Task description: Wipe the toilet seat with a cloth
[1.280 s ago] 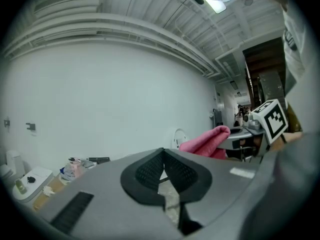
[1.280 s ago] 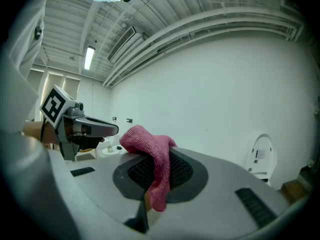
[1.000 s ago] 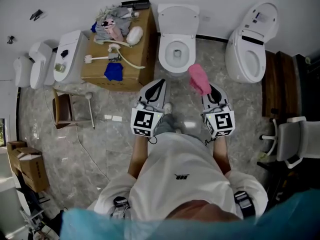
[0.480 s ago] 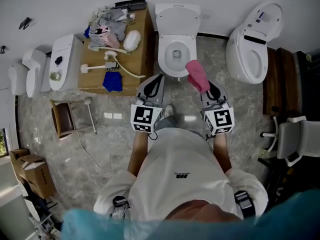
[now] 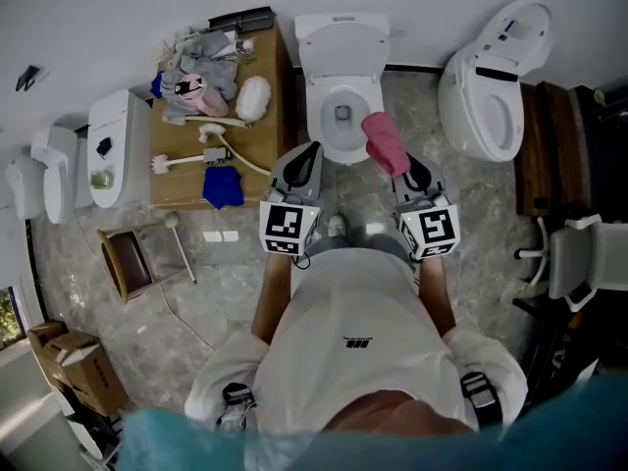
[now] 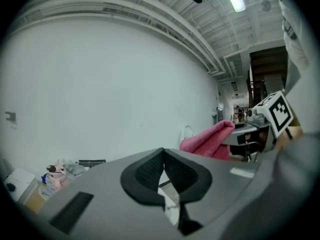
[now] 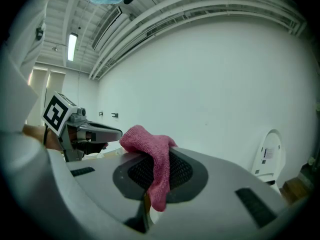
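The white toilet point(image 5: 329, 130) stands against the far wall at top centre of the head view, lid raised. A pink cloth point(image 5: 385, 143) hangs over the front right of its rim, with my right gripper point(image 5: 408, 169) shut on it. In the right gripper view the pink cloth point(image 7: 152, 156) drapes out from between the shut jaws. My left gripper point(image 5: 307, 153) is shut and holds nothing, level with the bowl's front left. From the left gripper view, its pads point(image 6: 150, 173) meet, and the pink cloth point(image 6: 209, 139) shows to the right.
A wooden cabinet point(image 5: 260, 140) left of the toilet carries a brush, a blue cloth point(image 5: 223, 185) and rags. Another toilet point(image 5: 486, 91) stands to the right, a white fixture point(image 5: 108, 150) to the left. A chair point(image 5: 579, 263) is at right, a small stool point(image 5: 128, 260) at left.
Both grippers have moved forward toward the toilet. The pink cloth, earlier in front of the bowl's right side, now overlaps its front right rim.
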Demonstrator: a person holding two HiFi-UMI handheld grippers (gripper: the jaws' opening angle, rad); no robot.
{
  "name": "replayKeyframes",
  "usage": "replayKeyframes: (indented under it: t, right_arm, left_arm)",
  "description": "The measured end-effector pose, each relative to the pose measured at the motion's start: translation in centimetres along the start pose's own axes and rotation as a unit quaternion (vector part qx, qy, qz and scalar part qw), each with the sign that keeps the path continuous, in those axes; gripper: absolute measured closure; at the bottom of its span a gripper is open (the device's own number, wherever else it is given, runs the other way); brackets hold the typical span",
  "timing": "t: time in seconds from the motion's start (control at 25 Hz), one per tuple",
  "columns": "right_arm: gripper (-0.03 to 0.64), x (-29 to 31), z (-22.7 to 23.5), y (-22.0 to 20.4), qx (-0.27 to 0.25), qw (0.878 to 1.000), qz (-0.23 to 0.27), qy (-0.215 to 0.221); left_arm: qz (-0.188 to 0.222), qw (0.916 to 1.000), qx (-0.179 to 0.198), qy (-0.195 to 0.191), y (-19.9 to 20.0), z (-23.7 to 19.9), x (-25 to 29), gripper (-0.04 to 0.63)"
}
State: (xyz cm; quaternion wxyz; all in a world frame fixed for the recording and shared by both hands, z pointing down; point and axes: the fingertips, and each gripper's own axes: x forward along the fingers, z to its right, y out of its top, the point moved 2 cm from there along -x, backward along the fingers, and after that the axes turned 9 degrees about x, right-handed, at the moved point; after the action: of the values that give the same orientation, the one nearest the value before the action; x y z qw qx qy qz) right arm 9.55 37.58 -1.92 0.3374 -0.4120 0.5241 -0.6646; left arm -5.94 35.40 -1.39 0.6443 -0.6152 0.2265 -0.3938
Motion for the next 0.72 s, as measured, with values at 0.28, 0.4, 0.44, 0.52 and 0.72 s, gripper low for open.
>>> replayKeyframes:
  t: [0.28, 0.4, 0.44, 0.52, 0.72]
  right_arm:
    - [0.600, 2.8, 0.7, 0.3, -0.004, 1.000, -0.011, -0.012]
    - [0.600, 3.6, 1.3, 0.2, -0.005, 1.000, -0.018, -0.012]
    - [0.600, 3.9, 1.5, 0.1, -0.007, 1.000, -0.021, -0.011]
    - [0.600, 4.7, 2.0, 0.0, -0.008, 1.000, -0.024, -0.007]
    - [0.600, 7.2, 3.8, -0.2, -0.005, 1.000, -0.027, 0.006]
  left_arm:
    - [0.004, 0.9999, -0.003, -0.016, -0.5, -2.3, 2.7, 0.586]
    - [-0.001, 0.9998, -0.003, -0.020, -0.7, -2.8, 3.7, 0.586]
    - [-0.001, 0.9998, -0.004, -0.020, -0.7, -2.9, 4.1, 0.586]
    - [-0.002, 0.9998, -0.005, -0.020, -0.8, -3.3, 5.0, 0.586]
    - [-0.009, 0.9998, -0.007, -0.014, -1.4, -4.1, 7.8, 0.586]
